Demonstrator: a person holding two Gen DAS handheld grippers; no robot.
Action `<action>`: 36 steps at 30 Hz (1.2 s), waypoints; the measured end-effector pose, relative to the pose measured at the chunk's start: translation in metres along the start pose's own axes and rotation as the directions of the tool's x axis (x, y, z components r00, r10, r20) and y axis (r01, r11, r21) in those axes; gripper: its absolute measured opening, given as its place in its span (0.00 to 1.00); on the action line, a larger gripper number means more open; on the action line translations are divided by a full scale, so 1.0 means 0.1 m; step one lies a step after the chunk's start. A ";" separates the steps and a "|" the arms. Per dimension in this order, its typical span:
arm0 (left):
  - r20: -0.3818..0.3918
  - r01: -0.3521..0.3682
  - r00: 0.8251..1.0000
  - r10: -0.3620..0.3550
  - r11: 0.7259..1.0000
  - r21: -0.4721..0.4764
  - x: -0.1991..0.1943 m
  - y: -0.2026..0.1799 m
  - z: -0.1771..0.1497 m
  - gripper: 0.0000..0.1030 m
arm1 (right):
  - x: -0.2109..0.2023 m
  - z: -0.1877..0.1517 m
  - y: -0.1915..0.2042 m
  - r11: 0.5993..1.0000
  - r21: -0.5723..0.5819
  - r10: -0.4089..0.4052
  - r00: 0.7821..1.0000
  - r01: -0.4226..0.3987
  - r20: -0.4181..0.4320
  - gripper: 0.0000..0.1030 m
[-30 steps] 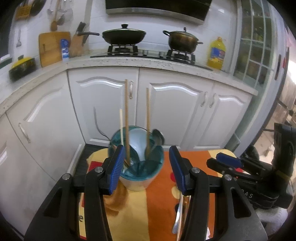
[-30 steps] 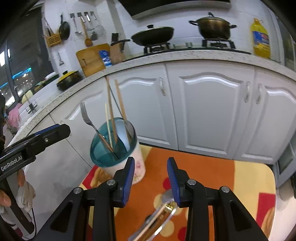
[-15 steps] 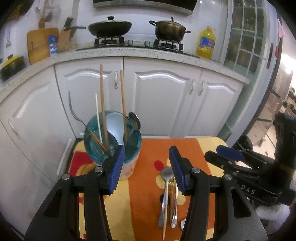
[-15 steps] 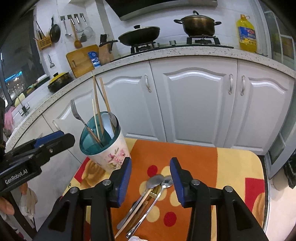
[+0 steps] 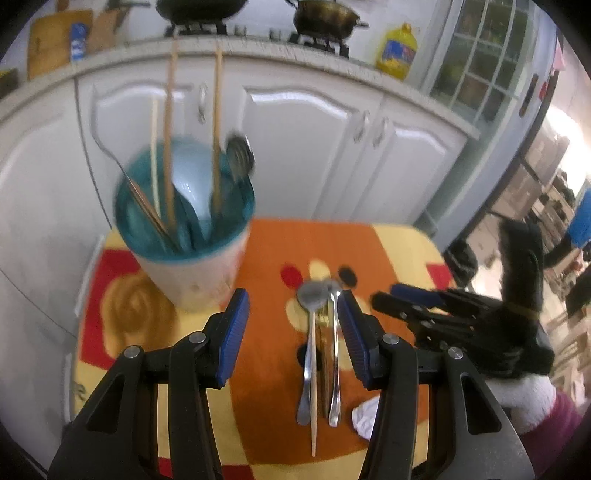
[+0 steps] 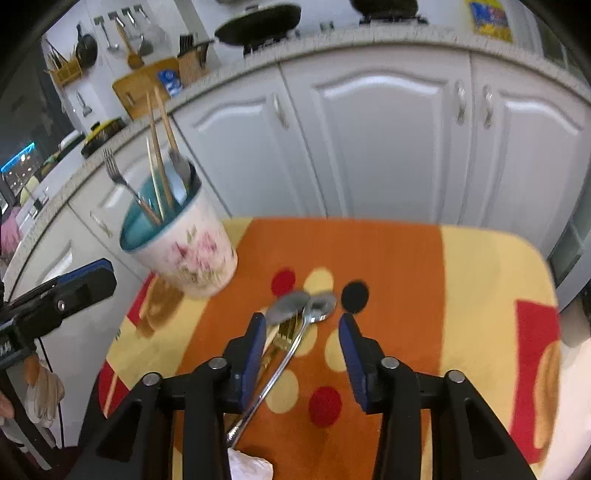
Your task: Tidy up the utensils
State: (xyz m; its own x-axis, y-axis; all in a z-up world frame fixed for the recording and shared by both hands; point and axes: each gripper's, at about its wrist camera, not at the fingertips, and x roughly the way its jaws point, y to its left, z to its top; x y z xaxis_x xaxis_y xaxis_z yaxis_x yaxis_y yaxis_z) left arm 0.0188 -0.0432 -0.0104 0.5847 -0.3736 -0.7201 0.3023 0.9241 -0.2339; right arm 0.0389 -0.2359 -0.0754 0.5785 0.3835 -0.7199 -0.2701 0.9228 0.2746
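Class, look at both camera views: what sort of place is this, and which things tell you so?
Most likely a home kitchen: lidded dark pots on a gas hob, white panelled cupboard doors, and a wooden chopping board against the wall.

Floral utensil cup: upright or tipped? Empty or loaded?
Upright and loaded. The floral cup stands on its base on the orange mat, with chopsticks and a fork sticking up out of it.

No readable text. Oil bottle (image 5: 397, 51) has a blue-red label, blurred, illegible. Blue packet (image 5: 77, 46) on the counter (image 5: 258, 48) shows print, too smeared to read. White marks on the left gripper (image 6: 55, 302), cut off at the frame edge, unreadable.
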 end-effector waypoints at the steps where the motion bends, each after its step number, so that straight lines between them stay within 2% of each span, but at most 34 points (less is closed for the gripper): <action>1: -0.024 0.005 1.000 -0.005 1.000 0.003 0.08 -0.01 -0.05 0.48 | 0.09 -0.03 -0.02 1.000 0.003 0.008 1.000 -0.008 -0.019 0.33; 5: -0.089 0.020 0.996 -0.018 1.000 0.024 0.38 -0.06 -0.17 0.48 | 0.34 -0.11 -0.13 0.998 0.048 0.036 0.997 -0.032 -0.074 0.27; 12: -0.150 0.036 0.988 -0.035 0.999 0.007 0.79 -0.01 -0.21 0.47 | 0.55 -0.10 -0.25 0.994 0.094 0.067 0.993 -0.058 -0.098 0.25; 16: -0.177 0.023 0.984 -0.018 0.999 0.026 0.95 -0.01 -0.21 0.45 | 0.63 -0.07 -0.27 0.992 0.106 0.083 0.990 -0.071 -0.113 0.23; 20: -0.206 0.004 0.979 0.003 0.999 0.035 1.08 -0.01 -0.23 0.30 | 0.68 -0.04 -0.25 0.995 0.089 0.060 0.991 -0.050 -0.118 0.19; 22: -0.197 0.001 0.980 0.005 0.999 0.033 1.09 0.00 -0.22 0.26 | 0.70 -0.02 -0.22 0.997 0.074 0.046 0.991 -0.037 -0.122 0.18; 24: -0.207 -0.016 0.978 0.024 0.999 0.040 1.10 0.00 -0.22 0.08 | 0.69 -0.02 -0.19 0.999 0.044 0.026 0.992 -0.021 -0.123 0.17; 26: -0.236 -0.039 0.971 0.046 0.999 0.037 1.14 0.05 -0.24 0.05 | 0.68 -0.03 -0.17 1.000 0.023 0.005 0.992 -0.002 -0.125 0.13; 28: -0.233 -0.025 0.972 0.028 1.000 0.017 1.11 0.11 -0.27 0.05 | 0.64 -0.05 -0.17 1.000 0.013 -0.011 0.992 0.013 -0.128 0.09; 31: -0.235 -0.006 0.972 0.005 1.000 -0.003 1.03 0.15 -0.29 0.05 | 0.54 -0.11 -0.25 1.000 0.012 -0.024 0.991 0.026 -0.130 0.09; 36: -0.224 0.080 0.971 -0.083 0.997 -0.025 0.94 0.12 -0.26 0.08 | 0.38 -0.20 -0.44 0.996 0.019 -0.079 0.988 0.083 -0.134 0.08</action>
State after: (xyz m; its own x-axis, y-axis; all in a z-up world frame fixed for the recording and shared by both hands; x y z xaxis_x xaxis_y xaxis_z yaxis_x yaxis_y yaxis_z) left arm 0.0572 -0.0655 -0.0980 0.3740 -0.4215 -0.8261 0.3294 0.8931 -0.3065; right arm 0.0573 -0.2624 -0.1269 0.4899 0.3008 -0.8182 -0.2064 0.9519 0.2264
